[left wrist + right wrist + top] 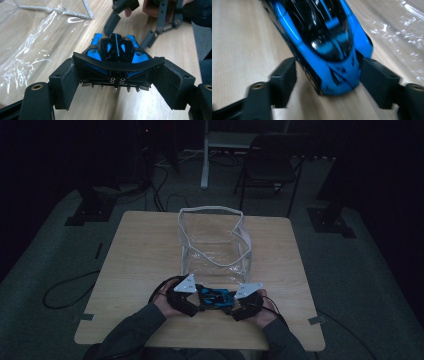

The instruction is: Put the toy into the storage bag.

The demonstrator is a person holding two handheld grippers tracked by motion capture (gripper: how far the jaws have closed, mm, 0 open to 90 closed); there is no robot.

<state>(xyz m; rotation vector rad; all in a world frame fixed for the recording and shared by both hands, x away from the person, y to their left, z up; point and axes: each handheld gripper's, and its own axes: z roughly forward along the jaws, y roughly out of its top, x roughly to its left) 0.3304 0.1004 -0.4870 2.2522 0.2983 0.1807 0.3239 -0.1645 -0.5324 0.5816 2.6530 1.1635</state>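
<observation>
Left gripper (116, 82) clamped on toy car (116, 50) by its rear wing. Right gripper (327, 82) apart around the nose, near the clear bag (212, 245).

toy car: blue-and-black plastic toy car (216, 297) on wooden table (140, 250), near edge | clear plastic bag (214, 245): at car's 12 o'clock | grippers: left gripper (192, 301) at car's 9, right gripper (234, 306) at 3

One toy car (215, 297), one clear plastic bag (212, 245), one table (140, 250), two grippers.

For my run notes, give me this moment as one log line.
left gripper: shut on toy car rear wing | right gripper: open around car nose | clear bag: beyond, open | table
</observation>
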